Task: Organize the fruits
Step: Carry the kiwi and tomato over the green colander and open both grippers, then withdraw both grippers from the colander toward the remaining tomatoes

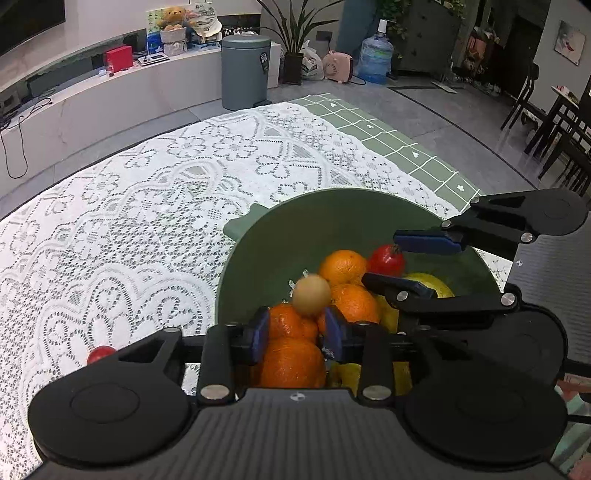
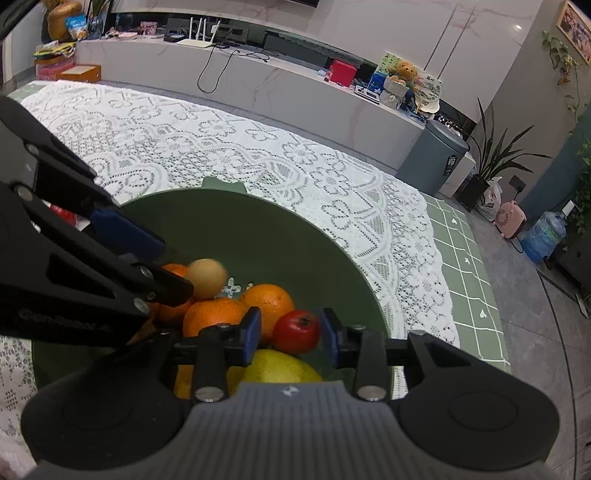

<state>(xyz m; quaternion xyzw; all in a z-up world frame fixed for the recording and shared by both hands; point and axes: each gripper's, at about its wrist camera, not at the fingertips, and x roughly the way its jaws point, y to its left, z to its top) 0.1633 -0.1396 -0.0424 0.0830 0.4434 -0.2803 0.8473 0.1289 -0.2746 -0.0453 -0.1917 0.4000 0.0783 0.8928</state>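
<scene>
Both claws hang open over the green bowl (image 1: 258, 236): left gripper (image 1: 297, 332) above the tan round fruit (image 1: 311, 295), right gripper (image 2: 290, 334) straddling the red fruit (image 2: 296, 331), neither gripped. Judgement: lift clear vertically; avoid nudging the piled oranges (image 2: 267, 301). One small red fruit (image 1: 99, 353) remains on the lace tablecloth (image 1: 147, 206).

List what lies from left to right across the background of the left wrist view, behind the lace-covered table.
Red box → teddy bear → grey pedal bin → potted plant → white plastic bag → pink pig plush → blue water jug → dark dining chairs.
</scene>
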